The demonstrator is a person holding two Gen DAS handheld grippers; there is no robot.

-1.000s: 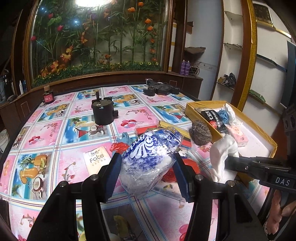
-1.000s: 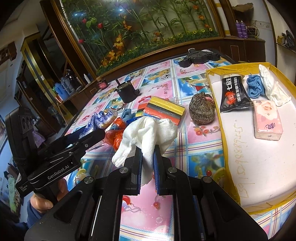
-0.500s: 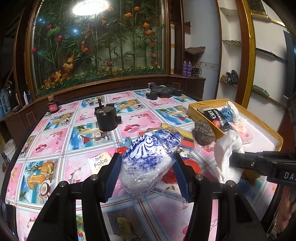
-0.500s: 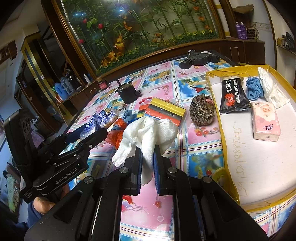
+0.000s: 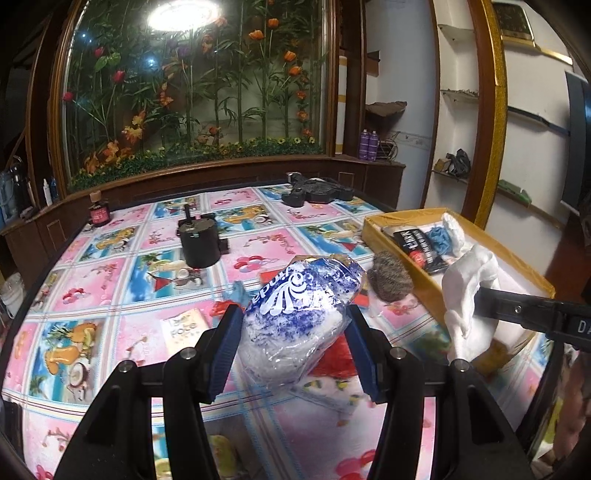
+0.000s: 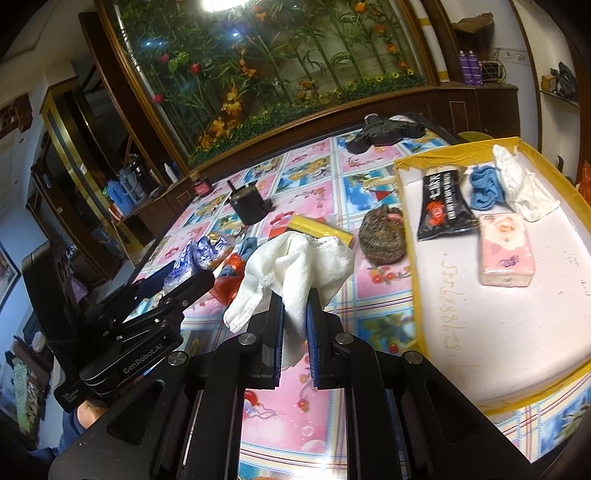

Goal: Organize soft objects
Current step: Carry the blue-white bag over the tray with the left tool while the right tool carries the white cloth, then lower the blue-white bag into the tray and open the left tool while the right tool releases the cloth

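Left gripper (image 5: 291,325) clamped partway open on a blue-and-white plastic bag (image 5: 299,306), held up over the bench (image 5: 110,295). Right gripper (image 6: 295,314) pinched tight on a white cloth (image 6: 295,262), also off the bench. Yellow-rimmed tray (image 6: 413,280) sitting at 3 o'clock of the cloth, already holding a tissue pack (image 6: 506,251).

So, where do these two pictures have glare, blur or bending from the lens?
Left wrist view: the lamp reflection burns out white at the top, the tablecloth is smeared near the bottom, and the gold frame bows. Right wrist view: glare again at the top on the glass panel, and the yellow-edged tray curves; the white cloth is sharp.
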